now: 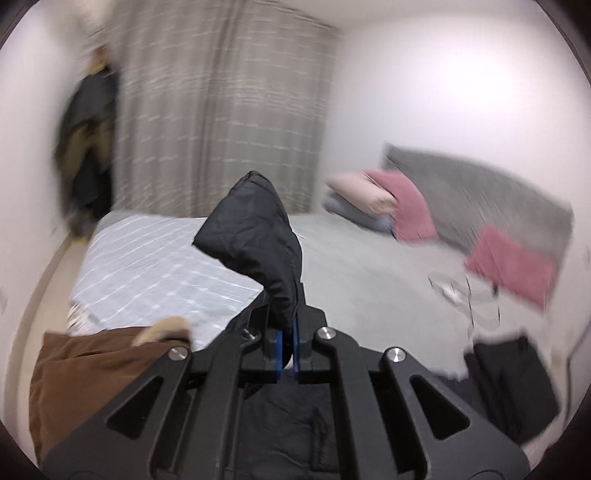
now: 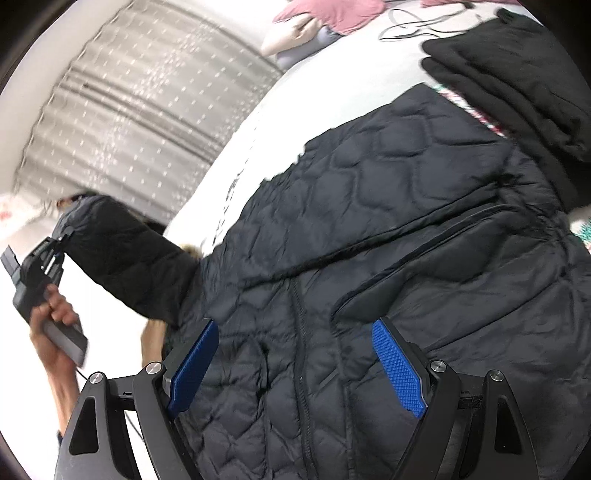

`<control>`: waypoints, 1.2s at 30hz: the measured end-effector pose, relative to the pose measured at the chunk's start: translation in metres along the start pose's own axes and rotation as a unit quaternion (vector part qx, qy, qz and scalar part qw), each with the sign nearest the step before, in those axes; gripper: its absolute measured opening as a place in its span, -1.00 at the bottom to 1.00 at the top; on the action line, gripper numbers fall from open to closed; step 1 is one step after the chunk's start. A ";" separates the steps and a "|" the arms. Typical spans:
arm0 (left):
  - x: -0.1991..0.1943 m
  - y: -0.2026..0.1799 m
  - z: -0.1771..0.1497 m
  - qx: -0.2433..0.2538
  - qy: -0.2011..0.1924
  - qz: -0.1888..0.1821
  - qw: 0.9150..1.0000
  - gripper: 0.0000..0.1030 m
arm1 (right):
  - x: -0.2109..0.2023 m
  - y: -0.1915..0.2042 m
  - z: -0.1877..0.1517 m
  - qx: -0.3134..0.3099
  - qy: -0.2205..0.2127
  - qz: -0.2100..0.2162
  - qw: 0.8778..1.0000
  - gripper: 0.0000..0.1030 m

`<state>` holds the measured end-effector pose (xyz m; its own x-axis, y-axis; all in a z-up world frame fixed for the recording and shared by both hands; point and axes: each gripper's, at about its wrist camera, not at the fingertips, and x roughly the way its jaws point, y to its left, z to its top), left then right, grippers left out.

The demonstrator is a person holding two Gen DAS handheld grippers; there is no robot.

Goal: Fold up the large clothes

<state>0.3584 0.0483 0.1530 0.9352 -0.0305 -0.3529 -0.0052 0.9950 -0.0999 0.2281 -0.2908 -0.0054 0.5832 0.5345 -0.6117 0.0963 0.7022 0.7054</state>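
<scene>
**Already a sleeve is up, and the jacket's body lies loose**

Broadly, the grey bed (image 1: 369,266) carries everything. Spread across it is the black quilted jacket (image 2: 388,229), front up, zip and pocket showing, with one sleeve (image 1: 255,236) lifted clear of the bedding. The left gripper (image 1: 286,345) is clamped tight on that sleeve's end, while the right gripper (image 2: 295,363) hovers over the jacket's body with its blue pads spread wide and nothing between them.

My worry: the puffy, slick fabric may slip from so narrow a pinch, or the unpinned body could drag along with the sleeve and bunch, spoiling the fold.

Crowding the work are a dark folded garment (image 2: 517,74) touching the jacket's far edge, a brown garment (image 1: 85,376) near the left gripper, pink pillows (image 1: 406,206) and a thin cable (image 2: 413,26) further off.
</scene>
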 end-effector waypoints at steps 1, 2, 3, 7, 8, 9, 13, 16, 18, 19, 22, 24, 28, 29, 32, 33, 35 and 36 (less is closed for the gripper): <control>0.008 -0.021 -0.011 0.023 0.012 -0.012 1.000 -0.92 | -0.002 -0.004 0.003 0.007 -0.003 0.002 1.000 0.68; 0.017 -0.042 -0.027 0.043 0.026 -0.025 0.998 -0.92 | -0.005 -0.007 0.005 0.014 -0.006 0.004 1.000 0.68; 0.020 -0.057 -0.038 0.054 0.036 -0.032 0.997 -0.92 | -0.007 -0.011 0.007 0.020 -0.010 0.005 1.000 0.68; 0.056 -0.115 -0.108 0.091 0.105 -0.070 0.988 -0.92 | -0.010 -0.022 0.013 0.043 -0.020 0.003 0.999 0.67; 0.063 -0.127 -0.120 0.099 0.120 -0.073 0.985 -0.92 | -0.010 -0.025 0.014 0.048 -0.020 0.003 0.999 0.68; 0.074 -0.136 -0.137 0.108 0.141 -0.075 0.981 -0.92 | -0.012 -0.030 0.015 0.056 -0.021 0.004 0.998 0.68; 0.093 -0.160 -0.185 0.120 0.202 -0.087 0.968 -0.90 | -0.017 -0.036 0.019 0.071 -0.026 0.011 0.997 0.67; 0.089 -0.170 -0.195 0.129 0.214 -0.097 0.963 -0.85 | -0.018 -0.038 0.022 0.075 -0.027 0.011 0.997 0.67; 0.086 -0.174 -0.194 0.132 0.217 -0.099 0.962 -0.82 | -0.018 -0.037 0.023 0.075 -0.026 0.012 0.997 0.67; 0.086 -0.176 -0.194 0.132 0.220 -0.104 0.961 -0.75 | -0.018 -0.037 0.023 0.075 -0.027 0.011 0.997 0.67; 0.086 -0.178 -0.196 0.122 0.238 -0.125 0.955 -0.29 | -0.017 -0.038 0.023 0.078 -0.027 0.008 0.997 0.67; 0.087 -0.178 -0.199 0.107 0.248 -0.137 0.953 -0.01 | -0.017 -0.040 0.024 0.081 -0.027 0.007 0.996 0.67; 0.080 -0.182 -0.198 0.101 0.244 -0.165 0.950 0.22 | -0.021 -0.042 0.024 0.083 -0.035 -0.003 0.996 0.67; 0.080 -0.186 -0.200 0.111 0.248 -0.166 0.948 0.22 | -0.022 -0.042 0.025 0.083 -0.037 -0.003 0.996 0.67; 0.093 -0.191 -0.213 0.119 0.283 -0.156 0.939 0.22 | -0.024 -0.042 0.025 0.084 -0.038 0.001 0.996 0.67; 0.098 -0.192 -0.218 0.116 0.298 -0.158 0.934 0.22 | -0.023 -0.041 0.026 0.083 -0.037 0.000 0.996 0.67; 0.105 -0.190 -0.228 0.095 0.319 -0.162 0.929 0.22 | -0.020 -0.042 0.025 0.083 -0.034 -0.003 0.996 0.67; 0.107 -0.190 -0.232 0.089 0.326 -0.161 0.927 0.22 | -0.020 -0.043 0.025 0.085 -0.033 -0.004 0.996 0.67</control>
<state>0.3773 -0.1662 -0.0821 0.4644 -0.3213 -0.8253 0.3498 0.9227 -0.1623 0.2325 -0.3433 -0.0148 0.6325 0.4937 -0.5969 0.2327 0.6139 0.7543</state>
